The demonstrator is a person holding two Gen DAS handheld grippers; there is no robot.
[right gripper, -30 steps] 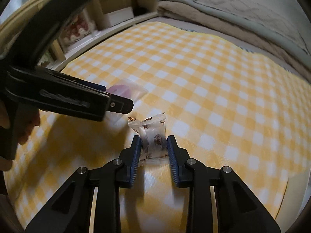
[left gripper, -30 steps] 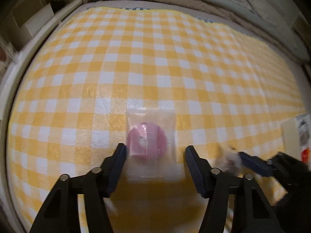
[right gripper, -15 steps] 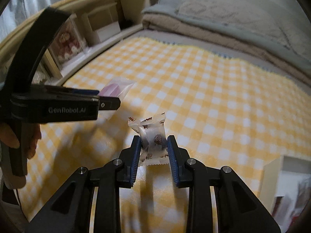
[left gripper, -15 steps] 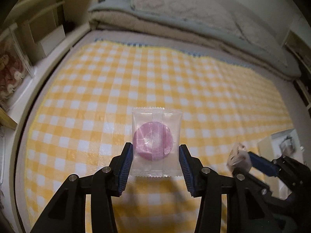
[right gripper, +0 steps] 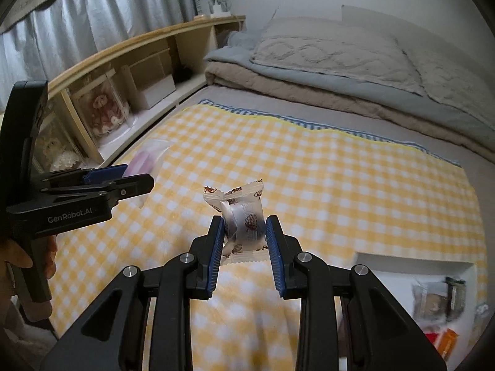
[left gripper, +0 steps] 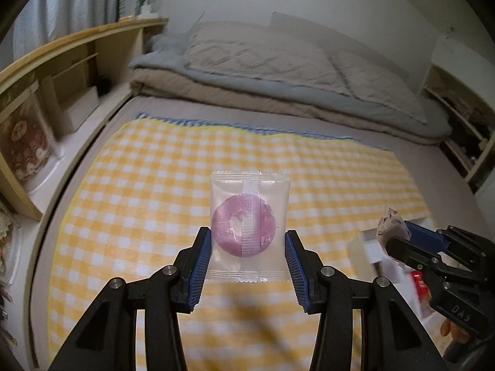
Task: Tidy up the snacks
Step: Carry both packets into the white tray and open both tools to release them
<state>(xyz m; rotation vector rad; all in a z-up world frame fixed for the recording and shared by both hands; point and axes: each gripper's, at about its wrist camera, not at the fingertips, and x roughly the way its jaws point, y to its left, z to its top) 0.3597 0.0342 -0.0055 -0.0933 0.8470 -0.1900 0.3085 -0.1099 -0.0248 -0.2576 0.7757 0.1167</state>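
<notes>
My left gripper (left gripper: 247,235) is shut on a clear packet (left gripper: 249,216) with a pink ring sweet inside, held up above the yellow checked cloth (left gripper: 154,185). My right gripper (right gripper: 245,221) is shut on a small white wrapped sweet (right gripper: 243,213) with brown prints, also off the cloth. In the left wrist view the right gripper (left gripper: 402,235) shows at the right edge, with its sweet (left gripper: 390,221) at the tip. The left gripper (right gripper: 136,179) and its pink packet (right gripper: 145,157) appear at the left of the right wrist view, with a hand (right gripper: 18,259) on the grip.
A white box (right gripper: 414,262) with several packaged snacks inside sits on the cloth at the lower right; it shows blurred as the white box (left gripper: 368,247) in the left wrist view. Folded bedding (left gripper: 294,92) lies at the back. A wooden shelf (right gripper: 130,71) runs along the left.
Both grippers have risen off the cloth with their snacks still gripped. The views now take in more of the room, and the white box has come into sight at the lower right.
</notes>
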